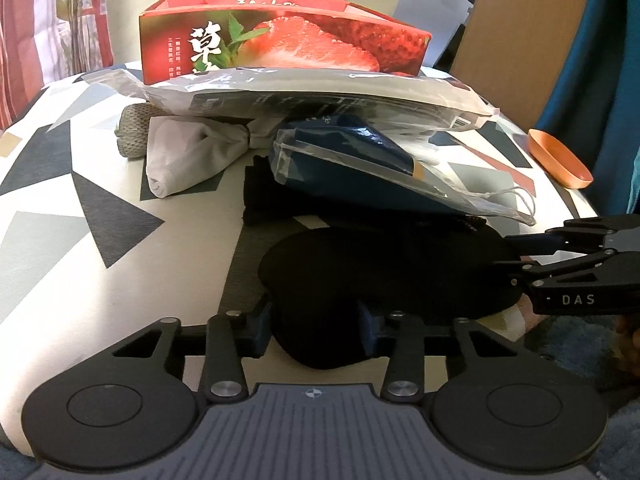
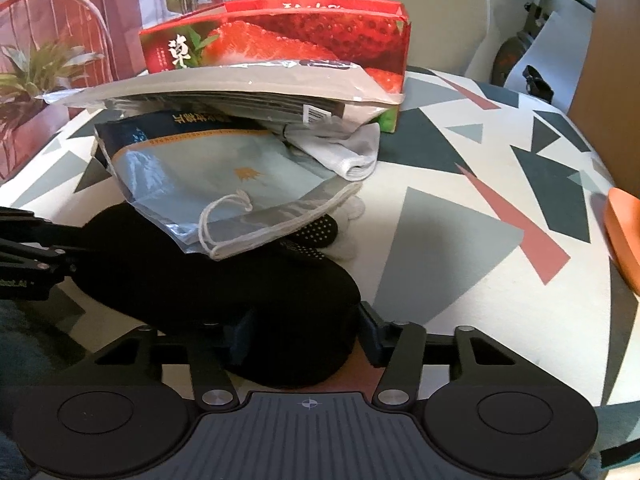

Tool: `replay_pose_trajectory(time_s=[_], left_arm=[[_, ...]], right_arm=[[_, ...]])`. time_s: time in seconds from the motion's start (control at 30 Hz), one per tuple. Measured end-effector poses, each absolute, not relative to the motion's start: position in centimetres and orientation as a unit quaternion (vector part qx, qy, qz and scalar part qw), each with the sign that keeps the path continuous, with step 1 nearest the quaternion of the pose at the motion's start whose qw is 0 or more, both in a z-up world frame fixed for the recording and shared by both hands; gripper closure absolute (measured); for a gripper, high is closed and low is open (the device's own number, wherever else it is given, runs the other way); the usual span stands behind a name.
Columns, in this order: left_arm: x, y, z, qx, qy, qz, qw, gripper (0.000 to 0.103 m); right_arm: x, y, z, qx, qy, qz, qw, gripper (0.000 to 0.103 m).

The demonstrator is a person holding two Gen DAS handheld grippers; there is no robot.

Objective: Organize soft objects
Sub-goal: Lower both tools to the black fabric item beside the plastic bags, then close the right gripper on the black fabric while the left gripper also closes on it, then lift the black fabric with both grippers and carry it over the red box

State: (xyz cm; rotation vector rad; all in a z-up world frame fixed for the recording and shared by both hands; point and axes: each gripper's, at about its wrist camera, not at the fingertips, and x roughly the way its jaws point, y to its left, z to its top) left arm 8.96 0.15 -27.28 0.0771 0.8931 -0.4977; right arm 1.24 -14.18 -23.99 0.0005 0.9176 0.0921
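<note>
A soft, matte black fabric eye mask (image 1: 384, 280) is lying on the geometric-patterned table (image 1: 100, 240); left gripper (image 1: 316, 328) and right gripper (image 2: 304, 332) are each clamping one end.

Orange dish (image 2: 624, 240) cut by frame edge; strawberry box (image 1: 280, 46) base hidden behind packets.

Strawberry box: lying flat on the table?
No. The strawberry box stands upright on its long edge behind the packets, printed face toward the camera.
</note>
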Motion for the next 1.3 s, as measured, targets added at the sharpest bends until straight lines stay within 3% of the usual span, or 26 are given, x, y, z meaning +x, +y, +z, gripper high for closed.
replay_pose_trajectory(time_s=[0.2,0.4,1.3], left_arm=[[8.9,0.6,-26.9,0.023,0.418,-0.248,0.874,0.078],[8.1,0.4,-25.9,0.024,0.389,-0.262,0.883,0.083],[3.4,1.8,-16.2,-0.007,0.182,-0.270,0.946,0.084]], right_arm=[[0.9,-14.2,-23.4,0.014,0.430,0.070,0.900,0.070],[-0.1,-13.7,-21.6,0.012,0.389,0.102,0.916,0.077],[-3.3,-14.1,-11.3,-0.001,0.186,0.135,0.973,0.078]])
